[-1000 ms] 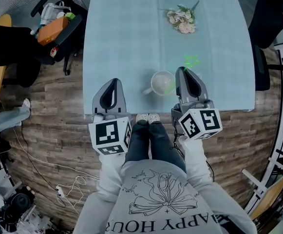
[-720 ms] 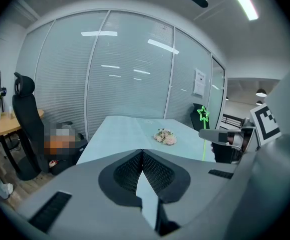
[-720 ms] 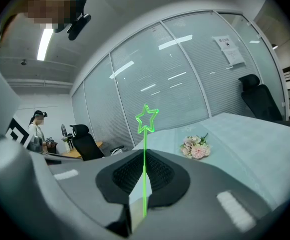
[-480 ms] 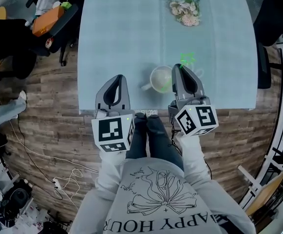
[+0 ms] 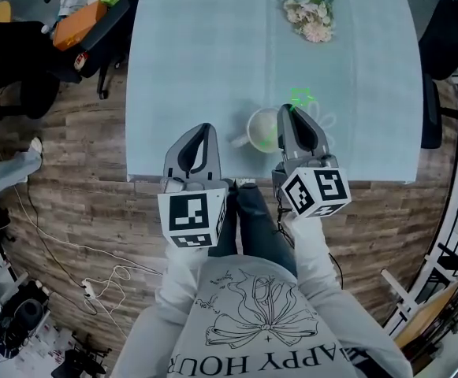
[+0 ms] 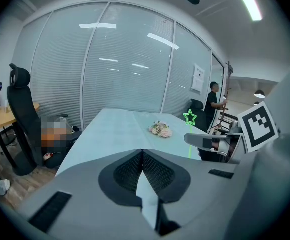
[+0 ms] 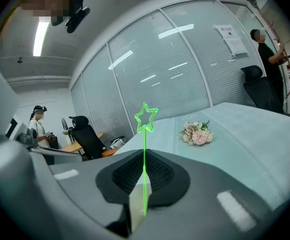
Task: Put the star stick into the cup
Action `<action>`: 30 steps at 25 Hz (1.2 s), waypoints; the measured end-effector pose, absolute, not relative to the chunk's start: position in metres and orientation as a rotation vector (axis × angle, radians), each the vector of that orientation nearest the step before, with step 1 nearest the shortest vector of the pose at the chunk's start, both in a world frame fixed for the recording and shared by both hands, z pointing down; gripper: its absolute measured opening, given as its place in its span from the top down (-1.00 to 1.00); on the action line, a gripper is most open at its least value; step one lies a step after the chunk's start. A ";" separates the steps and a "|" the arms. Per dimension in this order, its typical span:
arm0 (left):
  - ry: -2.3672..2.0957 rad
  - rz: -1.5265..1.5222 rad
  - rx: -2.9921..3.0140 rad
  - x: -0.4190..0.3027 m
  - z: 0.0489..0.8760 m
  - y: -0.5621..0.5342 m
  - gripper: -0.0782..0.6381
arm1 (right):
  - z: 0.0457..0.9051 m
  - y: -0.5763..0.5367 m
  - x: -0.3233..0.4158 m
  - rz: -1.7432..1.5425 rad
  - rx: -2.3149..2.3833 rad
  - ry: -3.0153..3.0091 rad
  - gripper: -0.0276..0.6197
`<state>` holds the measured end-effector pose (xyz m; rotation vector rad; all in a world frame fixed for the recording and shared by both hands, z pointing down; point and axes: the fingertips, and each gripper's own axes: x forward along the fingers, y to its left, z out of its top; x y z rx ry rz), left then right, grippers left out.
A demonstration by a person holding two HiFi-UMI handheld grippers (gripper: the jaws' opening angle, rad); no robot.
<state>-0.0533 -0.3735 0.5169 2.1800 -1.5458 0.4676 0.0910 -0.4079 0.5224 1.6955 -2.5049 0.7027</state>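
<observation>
In R gripper (image 5: 289,110): 1 star stick (image 7: 145,149).

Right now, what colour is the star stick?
The star stick is bright neon green, star outline and stem alike. It shows best in the right gripper view.

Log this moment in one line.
right gripper: shut on thin green star-topped stick | left gripper: shut, empty | white cup: on pale-blue table beside right gripper

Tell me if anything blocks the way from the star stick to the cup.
Nothing visible does. The right hand-held gripper, shut on the star stick, is right beside the cup, whose mouth is uncovered. The left hand-held gripper, shut and empty, is off to the side, and the flowers lie far up the table.
</observation>
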 end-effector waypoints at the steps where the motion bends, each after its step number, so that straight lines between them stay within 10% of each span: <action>1: -1.546 0.469 2.178 -0.053 0.518 -0.374 0.76 | 0.524 -0.409 0.091 0.702 1.694 -2.504 0.85; 30: -1.574 0.473 2.138 -0.045 0.522 -0.384 0.76 | 0.558 -0.447 0.108 0.735 1.678 -2.344 0.70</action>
